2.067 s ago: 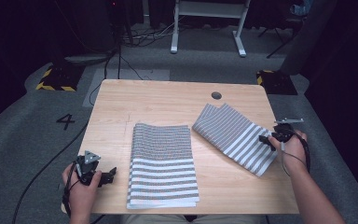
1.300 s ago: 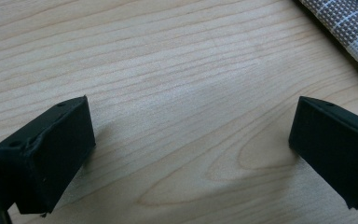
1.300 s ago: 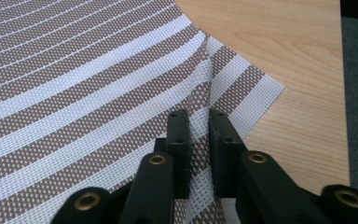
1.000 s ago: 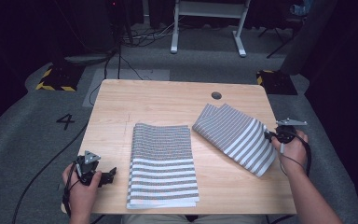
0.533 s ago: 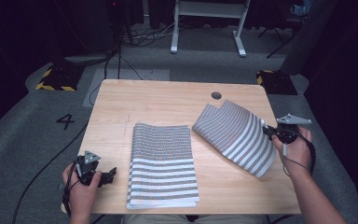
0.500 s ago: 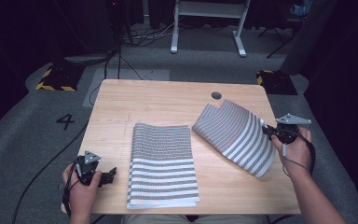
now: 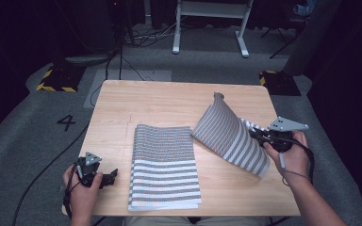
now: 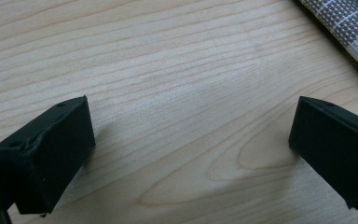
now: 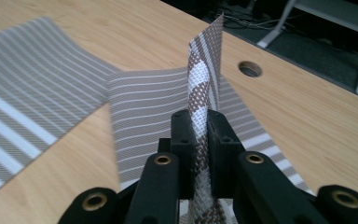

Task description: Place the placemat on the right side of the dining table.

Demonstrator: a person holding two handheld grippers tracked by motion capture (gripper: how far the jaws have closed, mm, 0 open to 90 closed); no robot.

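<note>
Two striped woven placemats are on the wooden table (image 7: 160, 101). One placemat (image 7: 165, 162) lies flat at the front middle. The other placemat (image 7: 228, 134) is at the right, its right edge lifted and curled, pinched between the jaws of my right gripper (image 7: 257, 135). In the right gripper view the raised placemat edge (image 9: 204, 84) stands upright between the shut jaws of my right gripper (image 9: 199, 135). My left gripper (image 7: 107, 176) rests at the front left corner, open, nothing between its fingers (image 8: 51, 149), with a corner of the flat placemat (image 8: 349, 28) nearby.
A round cable hole (image 9: 250, 69) sits in the table near the far edge. Beyond the table are grey carpet, a white frame's legs (image 7: 209, 28), cables and yellow-black floor markings (image 7: 56, 80). Bare wood lies along the table's far side and left strip.
My right gripper has lifted the right placemat's edge up and toward the right, so the mat now curls off the table. The left gripper and flat placemat have not moved.
</note>
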